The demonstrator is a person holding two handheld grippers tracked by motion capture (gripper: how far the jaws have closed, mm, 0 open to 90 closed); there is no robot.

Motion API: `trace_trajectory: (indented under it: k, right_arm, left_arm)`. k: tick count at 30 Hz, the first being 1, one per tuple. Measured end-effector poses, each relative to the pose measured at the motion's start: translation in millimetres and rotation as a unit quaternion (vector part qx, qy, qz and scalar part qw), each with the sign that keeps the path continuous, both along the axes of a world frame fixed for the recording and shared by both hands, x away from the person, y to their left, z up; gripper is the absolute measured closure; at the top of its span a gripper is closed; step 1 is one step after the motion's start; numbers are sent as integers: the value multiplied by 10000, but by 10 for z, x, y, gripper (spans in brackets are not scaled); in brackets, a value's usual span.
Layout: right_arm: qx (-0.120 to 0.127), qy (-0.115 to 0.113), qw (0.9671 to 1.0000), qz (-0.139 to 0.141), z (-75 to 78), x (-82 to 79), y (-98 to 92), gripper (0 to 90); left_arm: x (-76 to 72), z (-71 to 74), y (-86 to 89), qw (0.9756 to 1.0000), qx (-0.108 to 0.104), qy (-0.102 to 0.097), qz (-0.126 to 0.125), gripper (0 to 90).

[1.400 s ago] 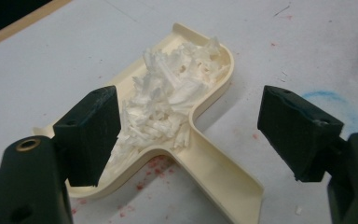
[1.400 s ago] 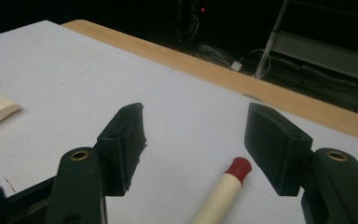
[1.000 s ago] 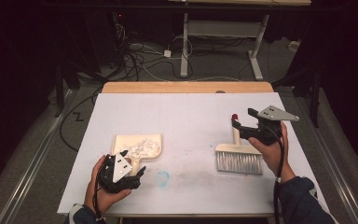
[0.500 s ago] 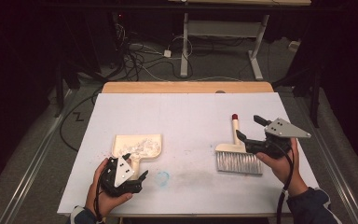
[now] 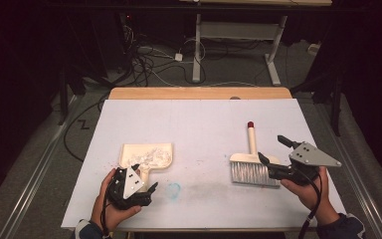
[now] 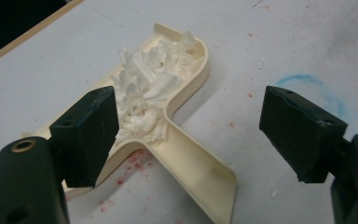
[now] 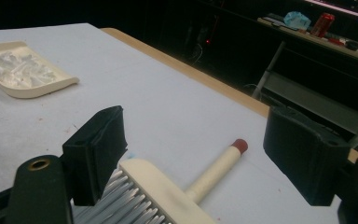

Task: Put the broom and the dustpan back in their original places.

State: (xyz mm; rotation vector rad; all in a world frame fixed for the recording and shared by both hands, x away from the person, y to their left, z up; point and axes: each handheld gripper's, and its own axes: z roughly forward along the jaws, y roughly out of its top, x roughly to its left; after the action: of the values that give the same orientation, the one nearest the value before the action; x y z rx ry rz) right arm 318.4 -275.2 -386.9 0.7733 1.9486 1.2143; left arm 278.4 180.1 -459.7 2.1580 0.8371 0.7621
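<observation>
Claws open over brush and dustpan, gripping nothing.

My right claw (image 5: 274,158), at the lower right of the high view, has just been opening and now gapes wide; the brush (image 5: 250,167) lies flat on the tabletop (image 5: 204,124) under and just ahead of it, unheld, with its cream head at my left jaw in the right gripper view, its red-tipped handle (image 7: 216,169) running up between the jaws. My left claw (image 5: 144,191), at the lower left, also stands wide apart, straddling the dustpan's handle (image 6: 200,172) without pressing on it. The cream dustpan (image 5: 146,158) sits just above that claw, heaped with white shreds (image 6: 149,88). A faint blue ring (image 5: 173,188) marks the tabletop between my hands.
</observation>
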Motion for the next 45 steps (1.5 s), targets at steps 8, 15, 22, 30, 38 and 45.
trace_trajectory:
  k: [8, 15, 22, 30, 38, 45]
  right_arm:
    - [-142, 21, 9999, -23, -120, -115, -56, 205]
    - [-248, -157, 9995, -139, -320, -270, -125, 204]
    - [-330, 104, 9992, -186, -549, -386, -183, 190]
    - [-345, 168, 9992, -136, -539, -396, -191, 186]
    - [-376, 167, 9991, -110, -531, -413, -148, 186]
    - [-411, 199, 9989, -138, -540, -408, -168, 186]
  left_arm:
    - [18, -7, 8, 10000, 14, 14, 39, 189]
    - [15, 0, 2, 10000, 4, -27, 33, 189]
    - [-15, -26, -26, 10000, 68, -37, -38, 189]
    - [-38, -38, -82, 9996, 224, -108, -159, 189]
    - [-23, -36, -66, 9995, 211, -108, -203, 189]
    - [-5, -42, -89, 9995, 236, -75, -215, 189]
